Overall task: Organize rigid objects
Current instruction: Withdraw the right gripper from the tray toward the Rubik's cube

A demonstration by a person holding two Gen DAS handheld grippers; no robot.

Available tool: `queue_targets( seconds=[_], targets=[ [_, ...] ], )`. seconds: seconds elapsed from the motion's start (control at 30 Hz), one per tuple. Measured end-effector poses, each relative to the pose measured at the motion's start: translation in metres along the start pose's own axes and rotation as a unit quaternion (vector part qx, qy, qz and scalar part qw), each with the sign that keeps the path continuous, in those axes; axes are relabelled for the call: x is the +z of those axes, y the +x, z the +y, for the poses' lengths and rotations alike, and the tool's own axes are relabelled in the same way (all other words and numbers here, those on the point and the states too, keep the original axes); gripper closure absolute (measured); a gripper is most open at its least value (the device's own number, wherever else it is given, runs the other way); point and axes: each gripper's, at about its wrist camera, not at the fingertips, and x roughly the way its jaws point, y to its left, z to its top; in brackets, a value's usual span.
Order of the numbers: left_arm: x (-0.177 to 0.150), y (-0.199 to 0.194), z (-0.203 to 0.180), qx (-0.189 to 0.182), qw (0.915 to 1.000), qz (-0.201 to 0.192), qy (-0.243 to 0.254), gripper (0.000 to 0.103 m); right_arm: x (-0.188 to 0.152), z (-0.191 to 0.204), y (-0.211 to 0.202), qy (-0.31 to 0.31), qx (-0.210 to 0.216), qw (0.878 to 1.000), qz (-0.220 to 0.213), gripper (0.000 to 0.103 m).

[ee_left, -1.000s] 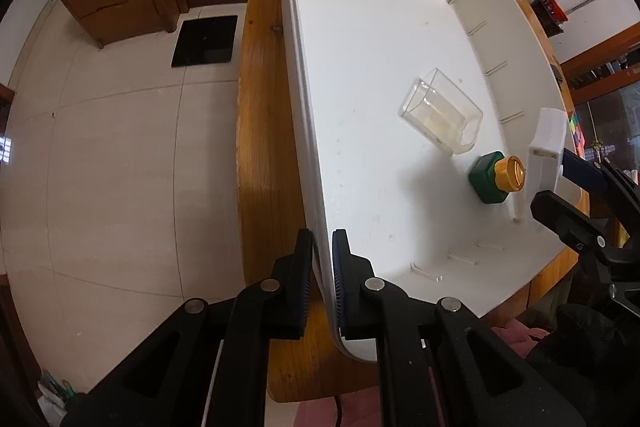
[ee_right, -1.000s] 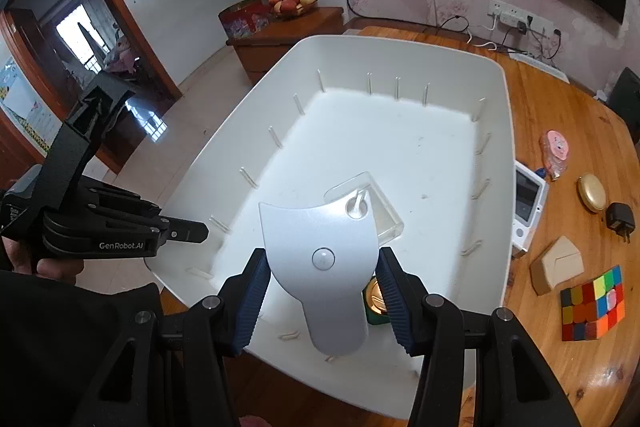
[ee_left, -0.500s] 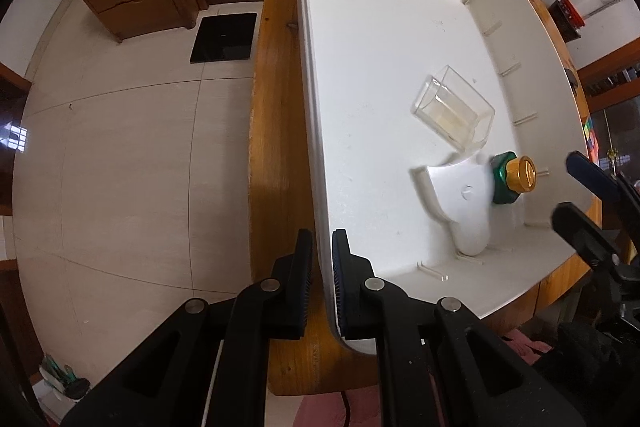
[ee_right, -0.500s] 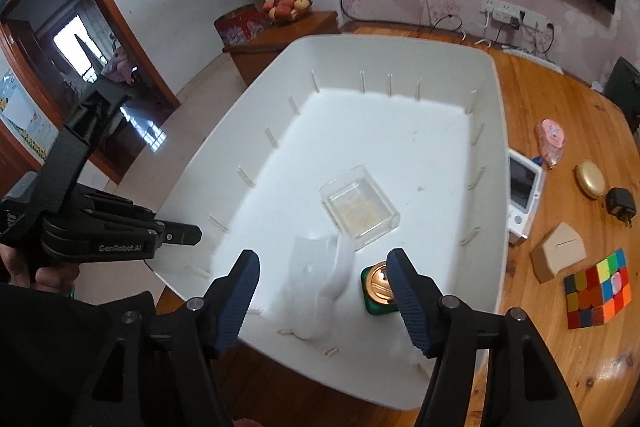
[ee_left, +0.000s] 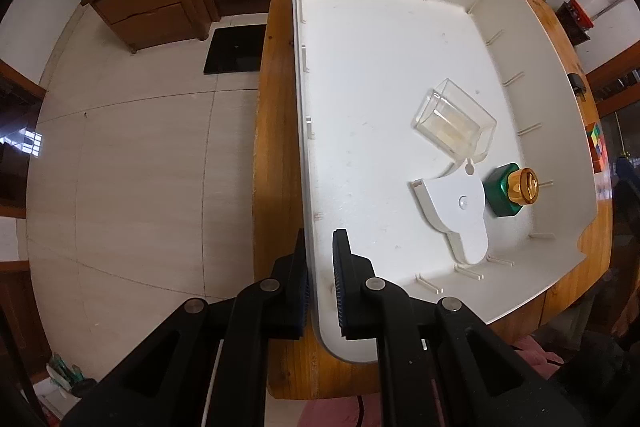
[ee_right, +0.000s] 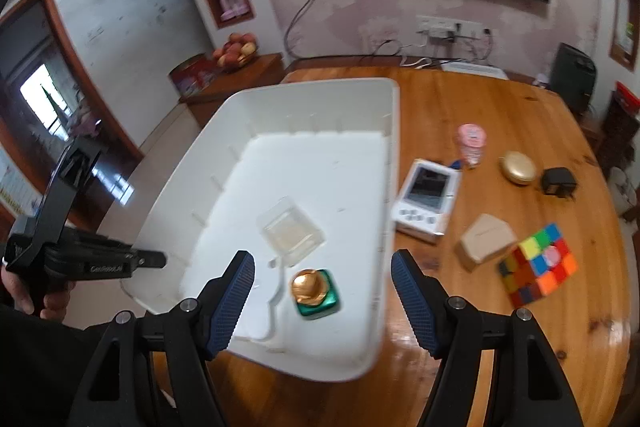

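A large white bin (ee_left: 304, 75) (ee_right: 394, 147) stands on the wooden table. In it lie a clear plastic box (ee_left: 454, 121) (ee_right: 290, 231), a green bottle with a gold cap (ee_left: 512, 193) (ee_right: 314, 293) and a flat white plastic piece (ee_left: 456, 207) (ee_right: 260, 303). My left gripper (ee_left: 320, 263) is shut on the bin's left wall near its front corner. My right gripper (ee_right: 322, 297) is open and empty above the bin's front end, over the green bottle.
On the table right of the bin are a white handheld device (ee_right: 426, 195), a pink item (ee_right: 472, 141), a gold oval case (ee_right: 520, 167), a black adapter (ee_right: 558, 181), a beige block (ee_right: 486, 239) and a colour cube (ee_right: 538, 269). The floor (ee_left: 140, 167) drops off left of the table edge.
My right gripper opened and dropped the white plastic piece into the bin beside the green bottle, then pulled back and swung right. My left gripper stays clamped on the bin wall.
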Motion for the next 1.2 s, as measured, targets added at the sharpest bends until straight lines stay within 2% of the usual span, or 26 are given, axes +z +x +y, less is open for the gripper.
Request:
queue_targets(
  seconds=[0.13,0.23,0.3,0.53,0.9,1.2],
  targets=[
    [-0.001,-0.002,-0.002,0.013,0.9999,0.006,-0.004,0.092,0.0,-0.023,-0.009,0.028,-0.021,0.999,-0.012,0.031],
    [-0.001,-0.002,-0.001,0.018,0.9996,0.007,-0.021,0.092,-0.003,-0.041,-0.019,0.045,-0.044,0.998,-0.029,0.023],
    [0.0,-0.001,0.002,0.019,0.9991,0.007,-0.037,0.092,-0.005,-0.053,-0.023,0.054,-0.056,0.996,-0.035,0.022],
    [-0.001,-0.003,-0.001,0.042,0.9971,0.009,-0.063,0.092,-0.009,-0.092,-0.025,0.073,-0.083,0.994,-0.026,0.022],
    [0.007,0.0,0.0,0.06,0.9931,0.023,-0.098,0.095,-0.009,-0.144,-0.007,0.066,-0.108,0.992,0.028,0.022],
    [0.004,0.0,-0.001,0.074,0.9893,0.023,-0.123,0.093,-0.01,-0.165,0.023,0.039,-0.101,0.991,0.072,0.022]
  ],
)
